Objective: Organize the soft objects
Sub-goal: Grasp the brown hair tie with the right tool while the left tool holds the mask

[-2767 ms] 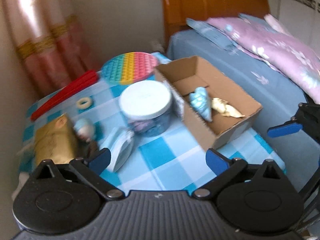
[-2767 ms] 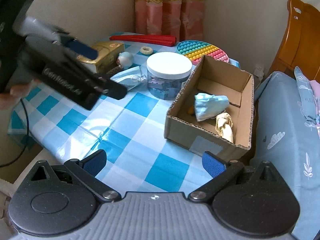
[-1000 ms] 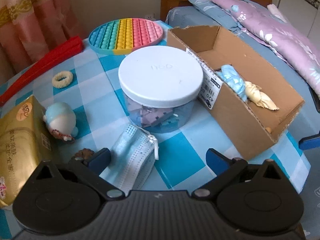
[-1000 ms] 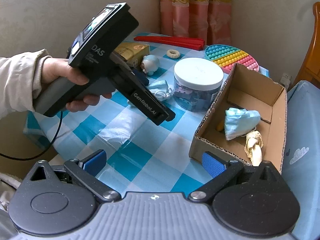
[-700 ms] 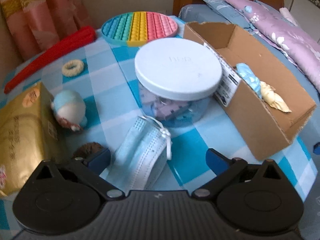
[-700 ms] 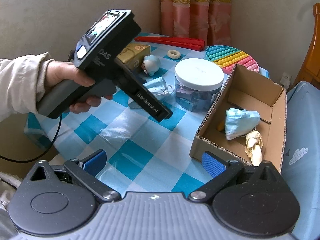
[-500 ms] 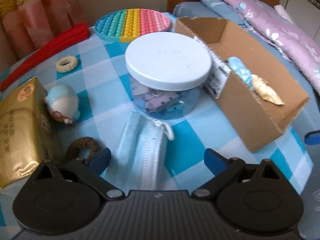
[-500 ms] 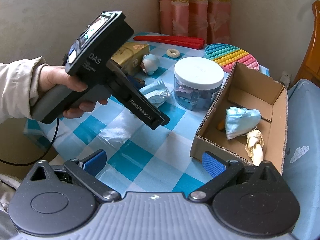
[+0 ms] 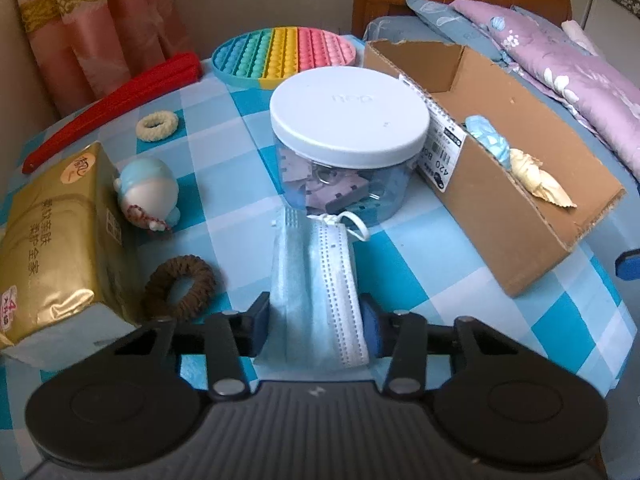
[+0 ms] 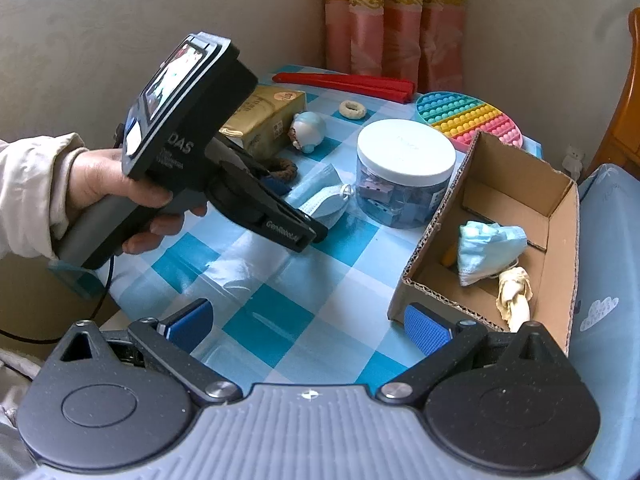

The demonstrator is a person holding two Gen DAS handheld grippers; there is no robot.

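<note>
The folded light blue paper face mask (image 9: 316,280) lies on the blue and white checked tablecloth (image 9: 404,248), just in front of the round clear jar with the white lid (image 9: 348,120). It looks very light and floppy. It will bend and sag when lifted, and it should not break. Its thin white ear loops (image 9: 352,224) could catch on things, so the thick folded middle is the best place to pinch it, not the strings.

The left gripper (image 9: 316,322) has its two blue pads pressed in on both sides of the mask, right at the end farthest from the jar. The jaws are nearly closed, with only the mask between them. The mask looks gripped, though it seems to rest on the cloth for now.

The right gripper (image 10: 306,326) waits well away from the jar, low over the cloth. Its jaws are wide apart and hold nothing.

The open brown cardboard box (image 10: 556,208) sits touching the jar, on the side toward the bed. Another blue mask (image 10: 488,250) and a cream cloth twist (image 10: 514,294) already lie inside it, so this mask likely goes there too.

A brown fuzzy hair ring (image 9: 180,282) lies near the jar, beside the gold tissue pack (image 9: 52,252).
</note>
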